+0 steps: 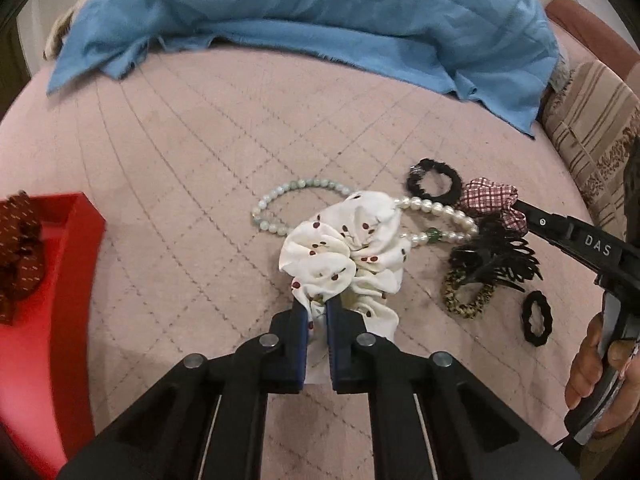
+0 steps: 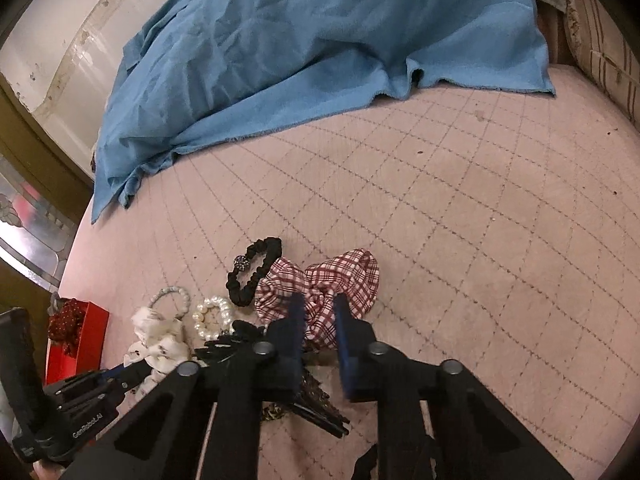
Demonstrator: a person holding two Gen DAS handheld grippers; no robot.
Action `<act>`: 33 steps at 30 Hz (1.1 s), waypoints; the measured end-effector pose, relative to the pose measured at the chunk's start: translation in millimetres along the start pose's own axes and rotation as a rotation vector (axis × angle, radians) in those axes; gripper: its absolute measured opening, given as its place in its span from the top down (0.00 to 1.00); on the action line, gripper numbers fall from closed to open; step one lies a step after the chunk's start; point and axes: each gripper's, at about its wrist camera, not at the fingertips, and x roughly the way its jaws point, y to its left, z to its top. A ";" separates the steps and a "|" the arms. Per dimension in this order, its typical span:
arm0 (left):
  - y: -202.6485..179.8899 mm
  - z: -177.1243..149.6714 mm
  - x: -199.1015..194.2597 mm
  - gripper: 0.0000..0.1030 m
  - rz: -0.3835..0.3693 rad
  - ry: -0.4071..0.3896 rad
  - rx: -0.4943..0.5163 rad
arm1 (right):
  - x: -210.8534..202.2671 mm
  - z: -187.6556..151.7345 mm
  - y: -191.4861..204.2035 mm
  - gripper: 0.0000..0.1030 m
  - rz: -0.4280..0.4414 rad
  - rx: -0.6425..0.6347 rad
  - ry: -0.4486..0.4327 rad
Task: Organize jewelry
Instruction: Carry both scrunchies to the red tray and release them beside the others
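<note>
My left gripper (image 1: 318, 306) is shut on a white scrunchie with red dots (image 1: 348, 256), which rests on the pink quilted bed; it also shows in the right wrist view (image 2: 158, 346). My right gripper (image 2: 318, 312) has its jaws around a red-and-white checked scrunchie (image 2: 320, 280), closed on its near edge; it also shows in the left wrist view (image 1: 490, 198). A pale green bead bracelet (image 1: 280, 204) and a white pearl bracelet (image 1: 440, 216) lie behind the white scrunchie. A red box (image 1: 60, 264) at the left holds a dark red scrunchie (image 1: 18, 256).
A black beaded hair tie (image 1: 434, 180), a black claw clip (image 1: 496, 260), a leopard-print tie (image 1: 468, 296) and a small black tie (image 1: 538, 318) lie at the right. A blue cloth (image 1: 320, 16) covers the back of the bed. A striped cushion (image 1: 592, 128) is at the right.
</note>
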 end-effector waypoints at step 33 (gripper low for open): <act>-9.0 -107.5 -181.9 0.92 0.019 -0.246 -0.039 | -144.9 -111.9 88.5 0.89 -0.019 -0.220 -0.142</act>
